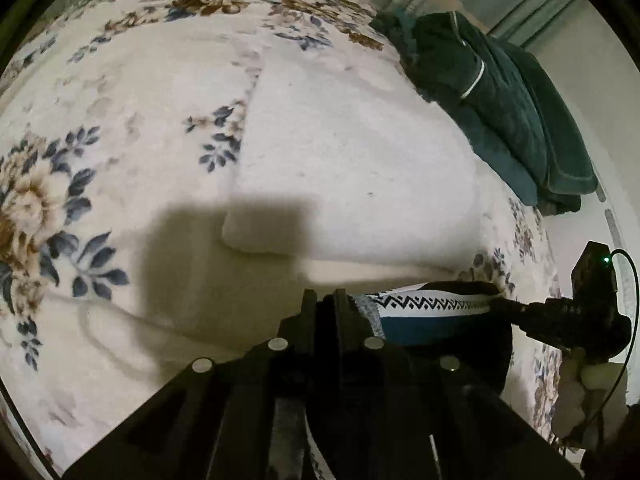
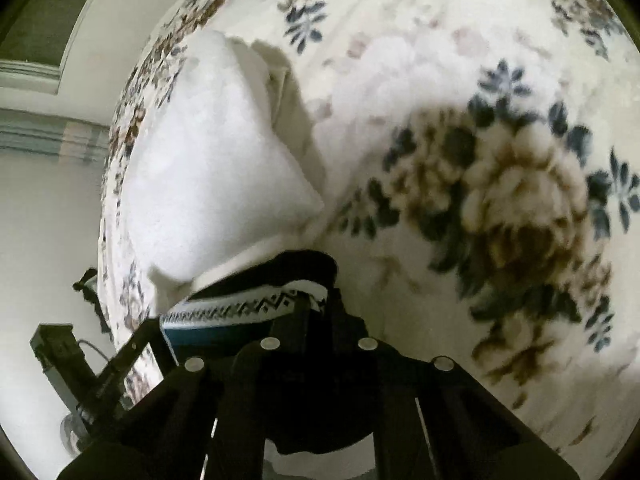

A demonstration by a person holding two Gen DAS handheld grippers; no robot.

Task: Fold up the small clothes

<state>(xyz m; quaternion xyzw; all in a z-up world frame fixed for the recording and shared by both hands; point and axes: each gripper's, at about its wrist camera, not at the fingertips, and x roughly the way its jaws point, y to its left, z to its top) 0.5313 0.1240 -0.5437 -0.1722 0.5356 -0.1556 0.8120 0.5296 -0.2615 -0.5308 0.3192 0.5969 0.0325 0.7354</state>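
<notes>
A small dark garment with a white band of black zigzag pattern [image 1: 432,304] and a blue panel hangs stretched between both grippers above the bed. My left gripper [image 1: 323,300] is shut on its left end. My right gripper [image 2: 320,300] is shut on its other end; the patterned band [image 2: 240,308] runs from it toward the left gripper [image 2: 132,344], seen at lower left. The right gripper also shows in the left wrist view [image 1: 516,312], pinching the band's right end. The garment's lower part hangs behind the grippers, mostly hidden.
A white folded cloth [image 1: 352,168] lies on the floral blanket [image 1: 80,200] below the garment, also in the right wrist view [image 2: 216,168]. A stack of dark green folded clothes [image 1: 508,108] sits at the bed's far right edge. The floor [image 2: 48,240] lies beyond the bed's edge.
</notes>
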